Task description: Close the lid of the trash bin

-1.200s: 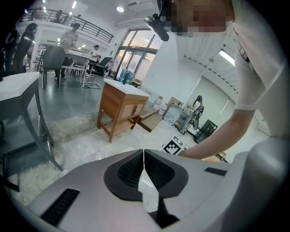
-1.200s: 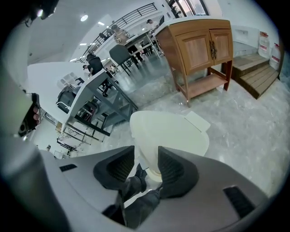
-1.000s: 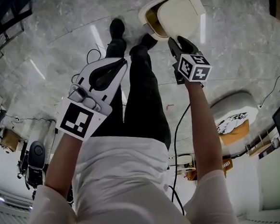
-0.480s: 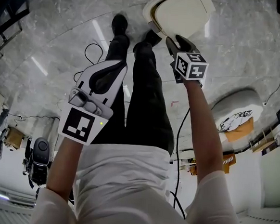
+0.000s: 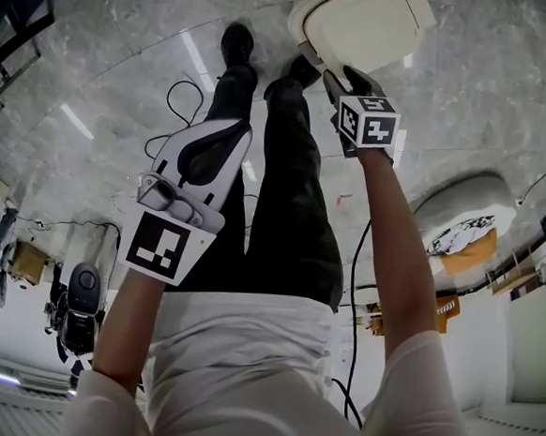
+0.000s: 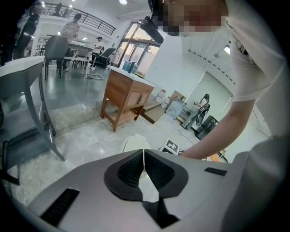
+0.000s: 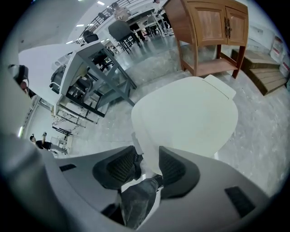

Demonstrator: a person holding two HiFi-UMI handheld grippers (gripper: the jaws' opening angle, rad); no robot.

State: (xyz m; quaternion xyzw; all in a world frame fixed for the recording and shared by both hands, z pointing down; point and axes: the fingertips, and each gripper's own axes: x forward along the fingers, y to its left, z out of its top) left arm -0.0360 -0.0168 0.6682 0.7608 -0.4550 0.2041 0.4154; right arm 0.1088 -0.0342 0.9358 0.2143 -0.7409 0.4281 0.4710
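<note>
Trash bin lid (image 7: 190,113) looks down flat on the bin (image 5: 298,24), which stands on the marble floor (image 5: 126,50) just beyond the person's shoes (image 5: 235,45). The lid's near rim sits between the jaws of the right claw (image 7: 148,154), which have just been opening and stand spread, the pads seemingly clear of it. To finish well, that claw should release fully and back straight off the rim without lifting it. The left claw (image 6: 144,158), pressed together and empty, hangs well short of the bin.
</note>
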